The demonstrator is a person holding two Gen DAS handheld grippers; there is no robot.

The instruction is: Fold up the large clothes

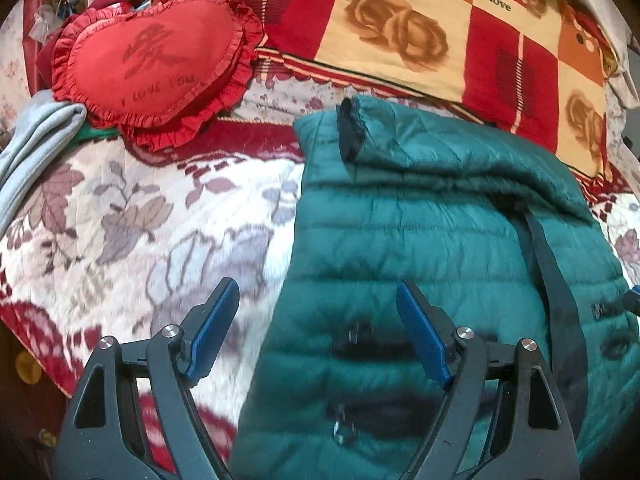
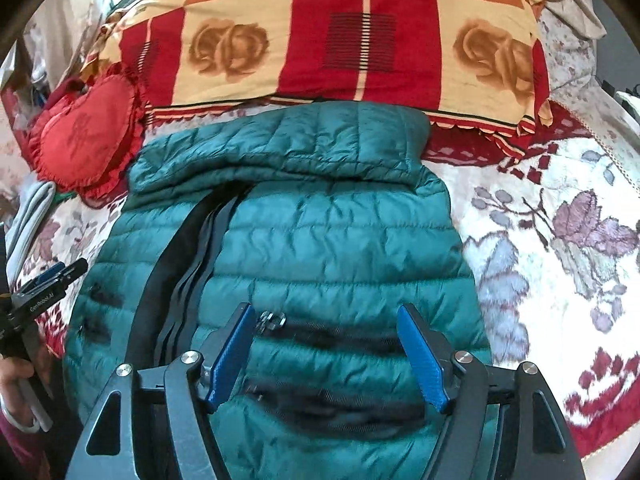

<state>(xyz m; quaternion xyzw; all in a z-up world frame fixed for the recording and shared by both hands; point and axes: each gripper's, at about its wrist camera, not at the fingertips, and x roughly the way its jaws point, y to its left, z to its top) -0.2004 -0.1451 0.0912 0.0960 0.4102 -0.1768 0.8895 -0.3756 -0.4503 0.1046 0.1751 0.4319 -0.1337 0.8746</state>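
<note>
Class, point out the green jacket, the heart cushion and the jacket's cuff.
Green jacket [image 2: 340, 240]: right wrist view, quilted front panel.
Heart cushion [image 1: 156, 60]: left wrist view, centre of the red face.
Cuff [image 1: 350, 130]: left wrist view, dark sleeve opening.

one green puffer jacket [image 2: 320, 240]; one red heart cushion [image 1: 152, 60]; one checked rose-print quilt [image 2: 340, 40]; one floral bedspread [image 1: 120, 220]; one grey folded garment [image 1: 36, 144]; two grippers, left gripper [image 1: 316, 332], right gripper [image 2: 328, 356]
</note>
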